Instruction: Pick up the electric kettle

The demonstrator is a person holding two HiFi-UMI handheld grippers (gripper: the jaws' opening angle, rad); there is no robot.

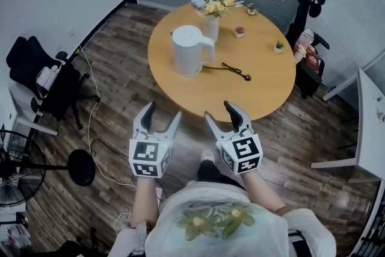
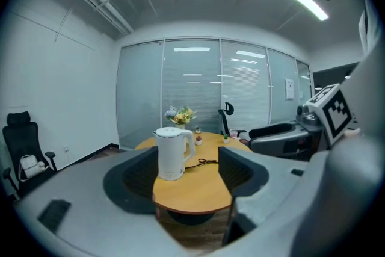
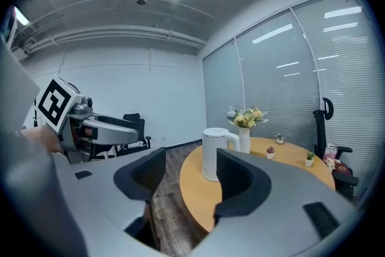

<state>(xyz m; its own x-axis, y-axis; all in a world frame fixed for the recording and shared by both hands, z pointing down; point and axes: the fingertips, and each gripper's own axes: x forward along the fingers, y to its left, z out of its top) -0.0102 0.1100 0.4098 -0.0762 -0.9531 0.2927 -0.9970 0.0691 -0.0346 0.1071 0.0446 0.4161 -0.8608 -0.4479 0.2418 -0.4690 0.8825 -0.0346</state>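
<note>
Out front of left gripper [image 1: 163,112]: electric kettle [image 1: 191,51], upright on the round table [image 1: 264,87], well past the jaw tips
Left gripper jaws: spread wide, nothing in them
Right gripper [image 1: 218,111]: same deal, jaws apart, empty, kettle well ahead

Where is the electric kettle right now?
In the head view the white electric kettle stands on the left side of the round table, just in front of the flower vase.

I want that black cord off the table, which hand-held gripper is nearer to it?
Right. The right hand-held gripper is at the table edge straight before the cord; the left hand-held gripper is farther left.
</note>
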